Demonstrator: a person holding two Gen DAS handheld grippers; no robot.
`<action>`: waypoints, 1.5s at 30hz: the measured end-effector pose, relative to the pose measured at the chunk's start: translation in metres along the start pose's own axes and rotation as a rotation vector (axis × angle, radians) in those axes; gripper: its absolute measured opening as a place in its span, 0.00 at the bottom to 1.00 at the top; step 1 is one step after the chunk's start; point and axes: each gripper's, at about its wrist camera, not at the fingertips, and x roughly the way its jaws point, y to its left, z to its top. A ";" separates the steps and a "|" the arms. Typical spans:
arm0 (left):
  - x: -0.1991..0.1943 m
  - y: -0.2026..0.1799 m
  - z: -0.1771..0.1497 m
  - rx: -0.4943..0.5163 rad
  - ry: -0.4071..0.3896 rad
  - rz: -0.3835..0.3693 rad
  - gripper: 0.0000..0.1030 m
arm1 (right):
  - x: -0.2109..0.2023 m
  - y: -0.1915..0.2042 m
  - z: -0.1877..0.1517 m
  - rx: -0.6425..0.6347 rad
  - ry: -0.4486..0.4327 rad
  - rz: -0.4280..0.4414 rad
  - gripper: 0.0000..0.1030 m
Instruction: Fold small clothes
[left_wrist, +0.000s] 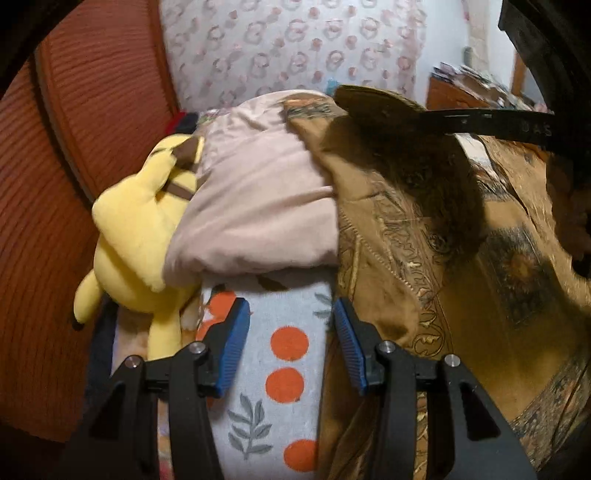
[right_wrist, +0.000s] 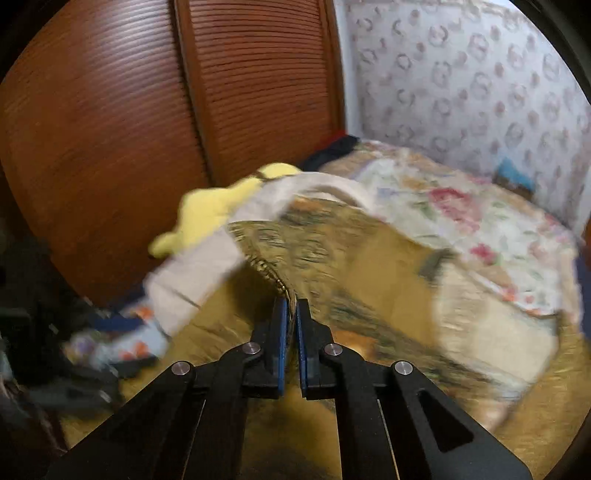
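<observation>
A brown patterned garment (left_wrist: 424, 236) lies over the bed; it also shows in the right wrist view (right_wrist: 332, 251). My right gripper (right_wrist: 291, 306) is shut on its stitched edge and holds it up; that view is blurred. It enters the left wrist view from the right as a black bar (left_wrist: 480, 122) pinching a raised corner of the cloth. My left gripper (left_wrist: 291, 314) is open, its blue pads either side of a light blue cloth with orange dots and grey leaves (left_wrist: 280, 354). It holds nothing.
A yellow plush toy (left_wrist: 140, 236) and a pale pink cloth (left_wrist: 258, 206) lie beyond the left gripper. A brown louvred wardrobe (right_wrist: 110, 129) stands at the left. A floral bedspread (right_wrist: 461, 221) and a patterned wall (right_wrist: 461, 74) are behind.
</observation>
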 end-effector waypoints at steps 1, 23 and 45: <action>0.001 -0.001 0.002 0.011 0.004 0.002 0.45 | 0.000 -0.009 -0.003 0.003 0.021 -0.037 0.02; -0.009 -0.017 0.075 -0.011 -0.088 -0.082 0.45 | -0.046 -0.067 -0.043 0.080 0.034 -0.070 0.38; 0.072 -0.053 0.155 0.078 -0.027 -0.072 0.40 | -0.112 -0.143 -0.131 0.193 0.100 -0.313 0.38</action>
